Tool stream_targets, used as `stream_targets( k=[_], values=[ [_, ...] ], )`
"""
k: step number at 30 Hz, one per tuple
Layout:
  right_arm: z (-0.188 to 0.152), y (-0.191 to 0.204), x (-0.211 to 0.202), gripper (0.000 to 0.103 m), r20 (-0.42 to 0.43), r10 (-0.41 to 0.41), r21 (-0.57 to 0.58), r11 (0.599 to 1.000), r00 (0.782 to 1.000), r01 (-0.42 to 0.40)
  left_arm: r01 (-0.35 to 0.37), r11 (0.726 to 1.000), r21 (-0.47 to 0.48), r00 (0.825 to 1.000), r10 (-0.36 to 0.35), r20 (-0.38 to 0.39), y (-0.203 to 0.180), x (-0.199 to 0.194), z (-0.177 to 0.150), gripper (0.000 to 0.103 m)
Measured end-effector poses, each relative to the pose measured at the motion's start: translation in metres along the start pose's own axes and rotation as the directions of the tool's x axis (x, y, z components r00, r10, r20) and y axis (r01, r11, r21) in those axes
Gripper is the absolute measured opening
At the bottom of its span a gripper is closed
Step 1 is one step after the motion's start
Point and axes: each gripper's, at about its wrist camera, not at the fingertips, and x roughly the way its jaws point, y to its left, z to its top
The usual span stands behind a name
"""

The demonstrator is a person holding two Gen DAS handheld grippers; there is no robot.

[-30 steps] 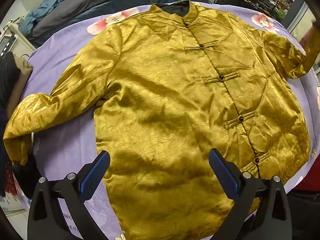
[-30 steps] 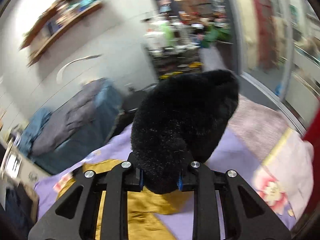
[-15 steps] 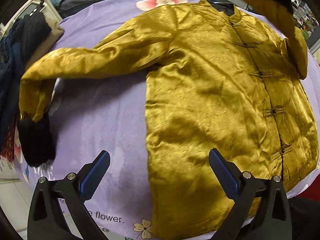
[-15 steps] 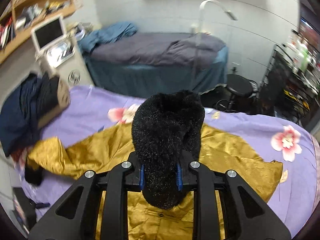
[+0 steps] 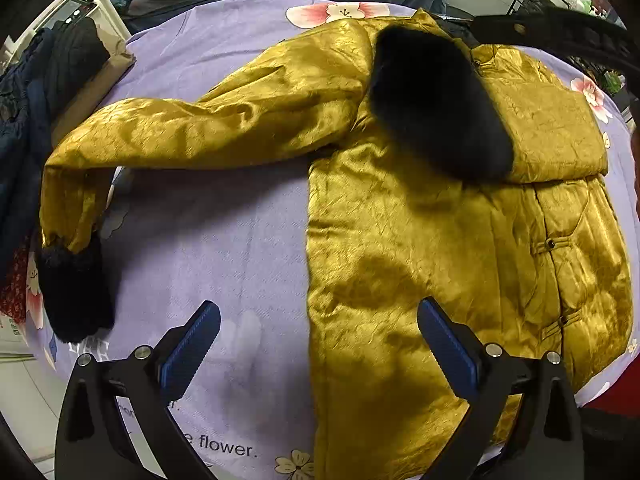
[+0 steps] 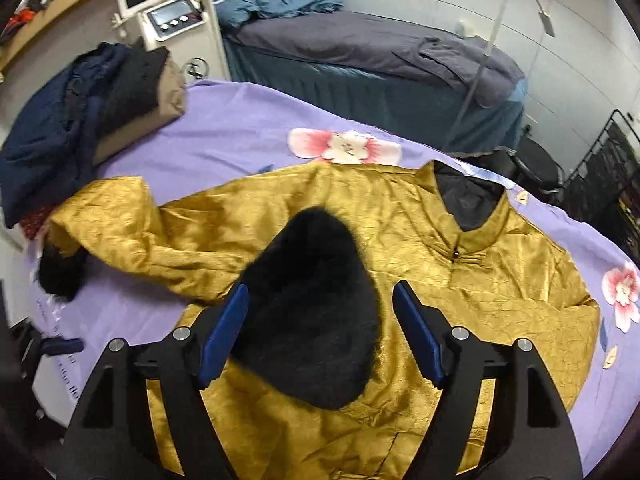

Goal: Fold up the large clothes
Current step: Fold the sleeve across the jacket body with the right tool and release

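Folding the gold jacket (image 5: pixel 420 248) on the purple sheet (image 5: pixel 224 232), we have one sleeve across the chest, its black fur cuff (image 6: pixel 316 320) lying free between the spread fingers of the right gripper (image 6: pixel 320 332). The left gripper (image 5: pixel 318 348) hovers wide apart; next, we think, it must take the other sleeve (image 5: pixel 192 132).

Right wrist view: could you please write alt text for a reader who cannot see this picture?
A gold jacket lies buttoned on a purple flowered sheet, one sleeve folded across its chest so the black fur cuff rests there. The open right tool hovers over that cuff, its blue pads apart. The other sleeve stretches out toward a pile of dark clothes.
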Motion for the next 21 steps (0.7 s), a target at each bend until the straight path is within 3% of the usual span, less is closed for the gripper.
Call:
stream_targets(
  k=[4,9,12,16,19,21],
  values=[
    [-0.012,-0.027,-0.006,0.074,0.006,-0.031,0.070,0.997,0.999,0.031,0.039,0.999,-0.006,0.999,-0.039,0.014,-0.007,-0.001,0.016,0.097],
    [-0.043,-0.104,0.014,0.074,-0.157,-0.160,0.265,0.944,0.975,0.198,0.098,0.995,0.029,0.994,-0.099,0.052,-0.028,-0.007,0.047,0.097],
    [-0.066,-0.148,0.021,0.074,-0.223,-0.189,0.346,0.902,0.956,0.259,0.126,0.989,0.074,0.987,-0.132,0.091,-0.047,-0.011,0.065,0.097],
    [-0.092,-0.182,0.037,0.074,-0.323,-0.219,0.314,0.893,0.921,0.322,0.151,0.977,0.152,0.985,-0.162,0.060,-0.084,0.006,0.087,0.097],
    [-0.117,-0.202,0.053,0.075,-0.424,-0.264,0.244,0.888,0.867,0.389,0.163,0.969,0.187,0.986,-0.167,0.005,-0.104,0.030,0.095,0.097],
    [-0.125,-0.207,0.052,0.075,-0.409,-0.255,0.248,0.893,0.876,0.376,0.147,0.971,0.191,0.989,-0.140,-0.050,-0.113,0.051,0.100,0.097]
  ],
)
